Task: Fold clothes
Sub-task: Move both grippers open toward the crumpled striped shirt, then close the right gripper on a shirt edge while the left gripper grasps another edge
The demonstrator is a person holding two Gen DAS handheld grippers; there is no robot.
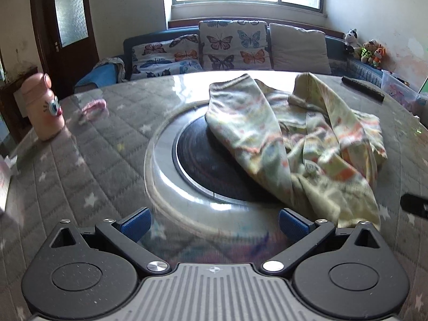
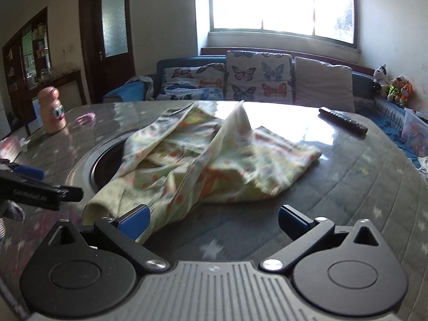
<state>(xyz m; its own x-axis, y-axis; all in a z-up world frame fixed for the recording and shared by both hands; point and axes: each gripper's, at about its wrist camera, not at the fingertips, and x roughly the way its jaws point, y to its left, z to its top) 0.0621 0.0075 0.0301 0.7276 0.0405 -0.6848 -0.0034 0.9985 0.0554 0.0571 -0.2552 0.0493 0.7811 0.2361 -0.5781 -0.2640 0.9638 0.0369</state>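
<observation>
One pink bottle (image 1: 44, 107) is standing at far left on the table (image 1: 80, 160). One left gripper (image 1: 214, 223) is hovering with fingers spread wide, holding nothing. One crumpled patterned garment (image 1: 299, 144) is lying mid-table, partly covering the round dark inset (image 1: 203, 165). One right gripper (image 2: 214, 222) is gaping wide, empty, left fingertip touching cloth. One dark remote (image 2: 342, 120) is lying far right. Sofa (image 2: 323, 85) and window are sitting behind.
</observation>
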